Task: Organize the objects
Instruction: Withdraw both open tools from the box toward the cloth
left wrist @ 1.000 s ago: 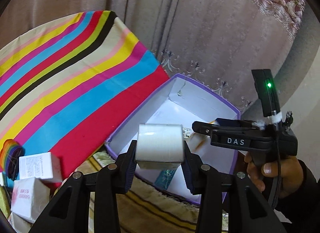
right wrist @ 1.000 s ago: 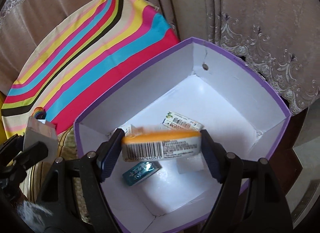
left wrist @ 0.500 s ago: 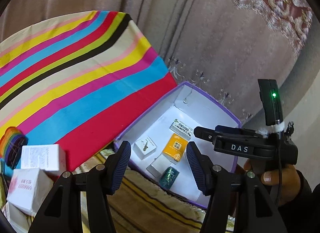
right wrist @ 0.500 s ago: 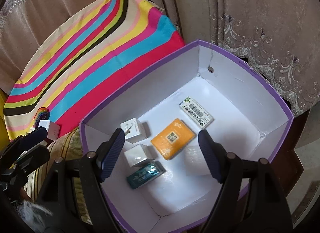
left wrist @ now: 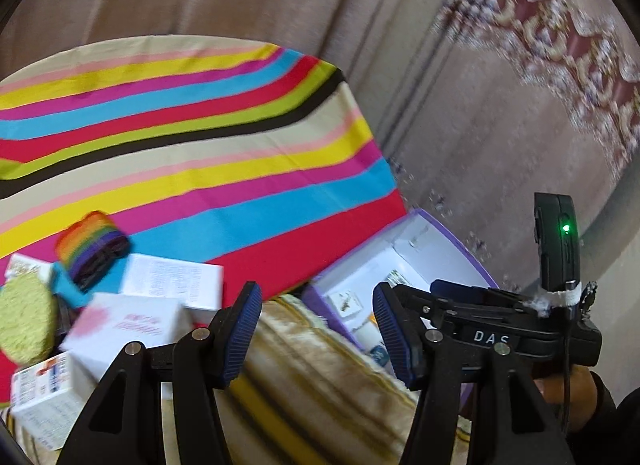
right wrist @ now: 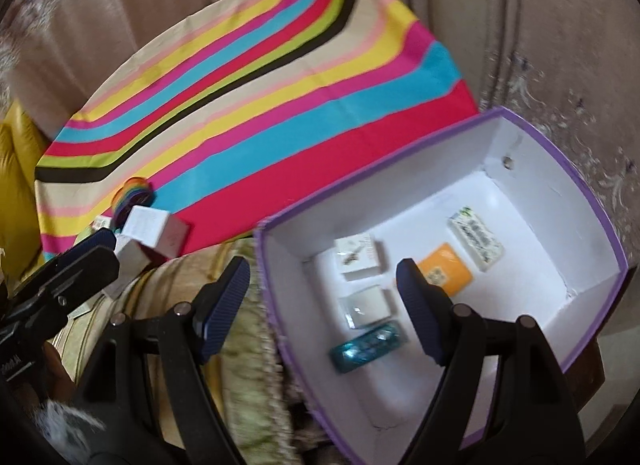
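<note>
- My left gripper (left wrist: 316,329): jaws spread, nothing between them, over the gap between the striped cloth (left wrist: 208,169) and the purple box (left wrist: 452,233).
- My right gripper (right wrist: 324,301): jaws spread too, empty, straddling the box's (right wrist: 560,145) left wall.
- In the box: orange pack (right wrist: 446,273), barcode pack (right wrist: 476,237), two white boxes (right wrist: 358,255), teal item (right wrist: 366,347), all on its floor.
- On the cloth, left side: rainbow roll (left wrist: 94,253) w/ white cartons (left wrist: 172,281) just beside it.
</note>
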Demonstrator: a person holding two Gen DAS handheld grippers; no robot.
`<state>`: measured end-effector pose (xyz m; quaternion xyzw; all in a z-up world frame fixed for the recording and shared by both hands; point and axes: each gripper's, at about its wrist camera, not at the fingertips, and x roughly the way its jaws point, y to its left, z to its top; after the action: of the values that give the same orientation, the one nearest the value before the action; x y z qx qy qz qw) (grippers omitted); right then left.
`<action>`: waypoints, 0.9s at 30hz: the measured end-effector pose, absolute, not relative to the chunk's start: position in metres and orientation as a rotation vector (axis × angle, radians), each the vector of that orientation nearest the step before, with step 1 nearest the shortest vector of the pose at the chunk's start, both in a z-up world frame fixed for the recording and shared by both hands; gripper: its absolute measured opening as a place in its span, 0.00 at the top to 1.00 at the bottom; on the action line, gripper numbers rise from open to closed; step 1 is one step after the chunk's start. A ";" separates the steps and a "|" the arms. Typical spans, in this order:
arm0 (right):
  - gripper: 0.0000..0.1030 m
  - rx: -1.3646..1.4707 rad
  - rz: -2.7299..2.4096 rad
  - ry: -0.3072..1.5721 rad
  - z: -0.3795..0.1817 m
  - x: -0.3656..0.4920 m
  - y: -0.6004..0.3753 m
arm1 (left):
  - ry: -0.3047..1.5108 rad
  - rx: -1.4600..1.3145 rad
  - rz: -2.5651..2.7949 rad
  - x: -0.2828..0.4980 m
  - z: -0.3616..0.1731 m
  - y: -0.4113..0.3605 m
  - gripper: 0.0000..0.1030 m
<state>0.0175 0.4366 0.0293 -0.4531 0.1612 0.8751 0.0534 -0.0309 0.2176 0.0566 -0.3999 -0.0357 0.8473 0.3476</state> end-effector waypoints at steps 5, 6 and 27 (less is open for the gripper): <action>0.24 -1.399 2.702 0.453 0.035 0.011 0.414 | -0.201 -1.030 2.269 -0.029 0.061 0.172 0.43; 0.24 -1.408 2.710 0.444 0.035 0.009 0.409 | -0.217 -1.032 2.280 -0.029 0.061 0.164 0.43; 0.23 -1.544 2.934 0.260 0.046 -0.009 0.298 | -0.427 -1.075 2.521 -0.008 0.052 0.047 0.42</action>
<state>-0.0087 0.2983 0.0465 -0.4623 0.0778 0.8785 -0.0920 -0.0076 0.0467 0.0524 -0.3809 -0.1514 0.8936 0.1828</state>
